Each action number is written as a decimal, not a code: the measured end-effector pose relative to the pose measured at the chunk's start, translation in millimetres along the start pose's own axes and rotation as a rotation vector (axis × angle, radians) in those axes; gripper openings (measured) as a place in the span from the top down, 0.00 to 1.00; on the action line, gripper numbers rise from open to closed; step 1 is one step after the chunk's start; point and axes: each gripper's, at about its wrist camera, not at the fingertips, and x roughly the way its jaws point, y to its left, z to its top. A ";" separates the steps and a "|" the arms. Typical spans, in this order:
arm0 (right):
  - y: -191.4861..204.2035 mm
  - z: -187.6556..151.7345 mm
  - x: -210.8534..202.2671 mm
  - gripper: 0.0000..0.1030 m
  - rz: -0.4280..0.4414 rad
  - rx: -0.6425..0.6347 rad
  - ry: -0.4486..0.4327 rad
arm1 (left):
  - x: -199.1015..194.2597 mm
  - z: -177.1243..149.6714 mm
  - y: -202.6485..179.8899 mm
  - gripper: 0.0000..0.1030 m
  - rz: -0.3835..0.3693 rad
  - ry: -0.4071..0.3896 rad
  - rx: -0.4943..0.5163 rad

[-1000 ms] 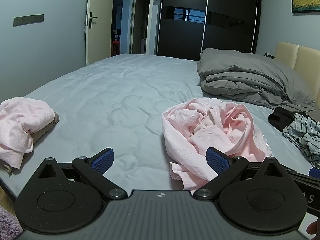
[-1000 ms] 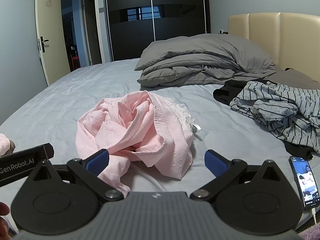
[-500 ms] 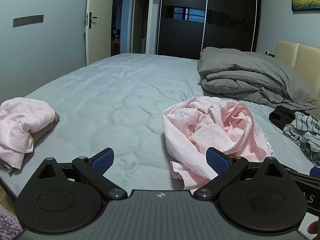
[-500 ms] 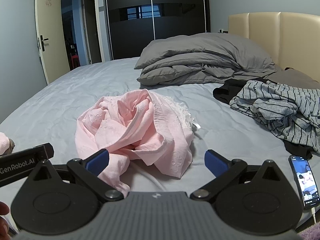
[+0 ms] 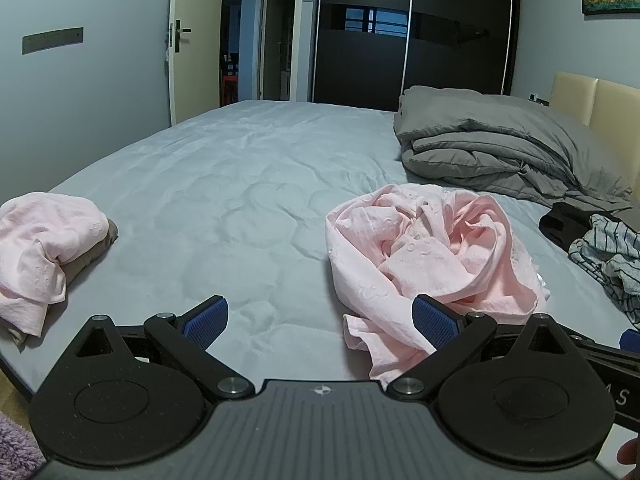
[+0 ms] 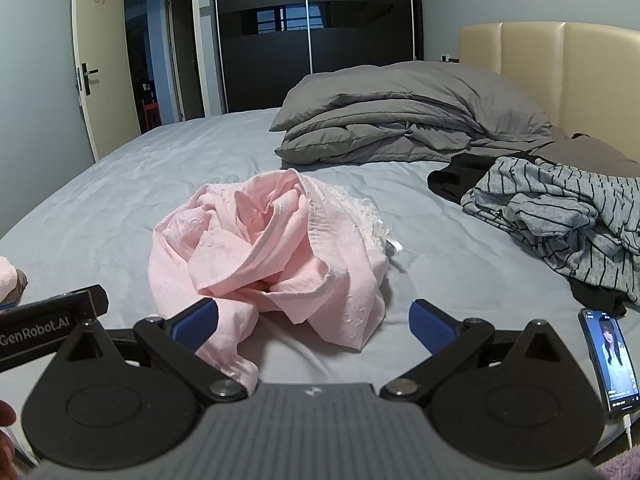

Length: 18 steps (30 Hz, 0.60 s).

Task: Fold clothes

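A crumpled pink garment lies in a heap on the grey bed sheet; it also shows in the right wrist view. My left gripper is open and empty, low over the near bed edge, its right finger just in front of the heap's near hem. My right gripper is open and empty, right in front of the heap. A folded pink garment lies at the bed's left edge.
A folded grey duvet lies at the head of the bed. A striped grey garment on black clothing lies at the right. A lit phone lies by the near right bed edge. A beige headboard stands behind.
Both grippers have edged slightly closer to the pink heap and tilted a little. Both stay open and the heap has not moved.
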 end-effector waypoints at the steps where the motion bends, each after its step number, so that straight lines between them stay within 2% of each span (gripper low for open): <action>1: -0.3 -0.3 0.7 0.00 0.002 -0.002 0.001 | 0.5 -0.6 -0.1 0.02 0.000 0.001 0.003; 8: -6.0 -2.5 9.7 0.00 0.029 -0.005 0.015 | 10.4 -7.4 -2.4 0.03 -0.024 0.020 0.026; 14: -11.8 -4.4 24.2 0.02 0.040 0.001 0.033 | 24.4 -12.1 -7.1 0.07 -0.058 0.039 0.041; 16: -13.0 -4.5 31.3 0.08 0.038 0.002 0.037 | 29.7 -12.1 -8.7 0.09 -0.073 0.046 0.035; 18: -15.6 -3.1 39.7 0.13 0.037 0.009 0.042 | 35.4 -11.7 -11.9 0.19 -0.087 0.053 0.036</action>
